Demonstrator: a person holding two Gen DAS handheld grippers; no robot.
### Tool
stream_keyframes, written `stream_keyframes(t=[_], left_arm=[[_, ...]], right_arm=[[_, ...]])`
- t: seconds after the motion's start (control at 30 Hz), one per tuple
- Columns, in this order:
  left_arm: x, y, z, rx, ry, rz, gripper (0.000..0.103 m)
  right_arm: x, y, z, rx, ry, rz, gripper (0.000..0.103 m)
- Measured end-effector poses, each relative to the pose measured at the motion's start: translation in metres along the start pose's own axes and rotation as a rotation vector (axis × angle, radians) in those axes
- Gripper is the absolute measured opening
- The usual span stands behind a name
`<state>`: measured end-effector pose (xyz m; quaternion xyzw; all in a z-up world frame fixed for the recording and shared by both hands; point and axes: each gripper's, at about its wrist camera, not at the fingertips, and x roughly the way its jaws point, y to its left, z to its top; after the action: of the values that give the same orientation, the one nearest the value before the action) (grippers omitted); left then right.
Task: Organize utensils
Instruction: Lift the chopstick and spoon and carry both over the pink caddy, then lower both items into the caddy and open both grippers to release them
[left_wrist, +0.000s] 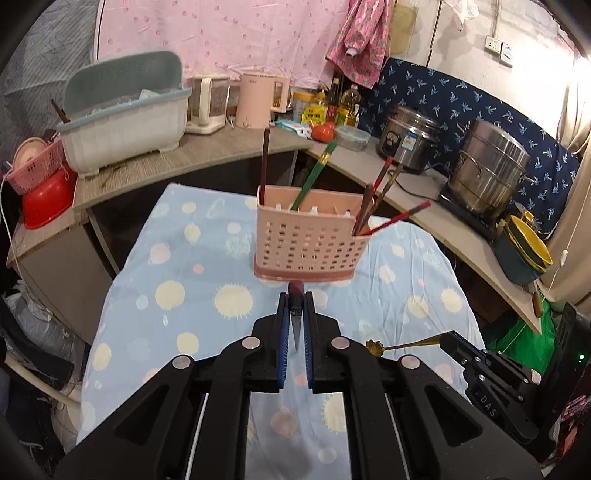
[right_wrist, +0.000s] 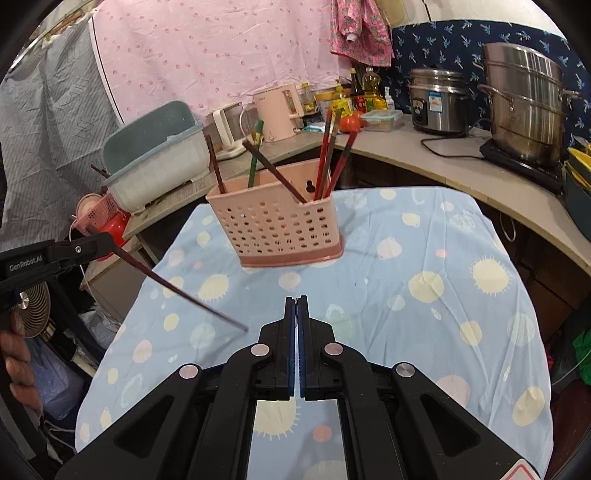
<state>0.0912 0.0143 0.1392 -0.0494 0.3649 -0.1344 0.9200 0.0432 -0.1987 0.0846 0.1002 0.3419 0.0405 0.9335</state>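
the pink perforated holder (left_wrist: 312, 236) stands upright on the blue dotted cloth (left_wrist: 192, 266), with a dark chopstick (left_wrist: 264, 162) at its left end, a green one (left_wrist: 314, 177) leaning mid-way and red ones (left_wrist: 380, 192) bunched at the right end. the left gripper (left_wrist: 295, 299) is clamped on a dark chopstick (right_wrist: 177, 286) just before the holder. the right gripper (right_wrist: 296, 301) is closed on a gold spoon (left_wrist: 402, 345). a dish bin (left_wrist: 125, 122), kettle (left_wrist: 258, 99) and steel pots (left_wrist: 491, 166) line the counter behind.
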Motion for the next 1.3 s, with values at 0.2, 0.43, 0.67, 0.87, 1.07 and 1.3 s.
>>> stream_keyframes(t=[0.2, 0.43, 0.67, 0.87, 1.07, 1.3], left_arm=[[-0.007, -0.007, 0.033, 0.025, -0.058, 0.005, 0.007], [-0.028, -0.018, 0.096, 0.053, -0.183, 0.008, 0.007], [-0.036, -0.022, 0.158, 0.071, -0.295, 0.041, 0.007], [-0.013, -0.021, 0.189, 0.073, -0.307, 0.062, 0.007], [0.035, -0.015, 0.183, 0.072, -0.229, 0.083, 0.007], [0.077, -0.005, 0.17, 0.058, -0.149, 0.084, 0.007]], right_arm=[[-0.01, 0.004, 0.037, -0.029, -0.068, -0.013, 0.001], [-0.017, 0.005, 0.098, -0.055, -0.17, -0.025, 0.001], [0.001, 0.012, 0.151, -0.09, -0.219, -0.056, 0.001], [0.044, 0.011, 0.174, -0.092, -0.175, -0.072, 0.001], [0.089, 0.011, 0.169, -0.098, -0.102, -0.093, 0.001], [0.122, 0.011, 0.16, -0.101, -0.042, -0.096, 0.001]])
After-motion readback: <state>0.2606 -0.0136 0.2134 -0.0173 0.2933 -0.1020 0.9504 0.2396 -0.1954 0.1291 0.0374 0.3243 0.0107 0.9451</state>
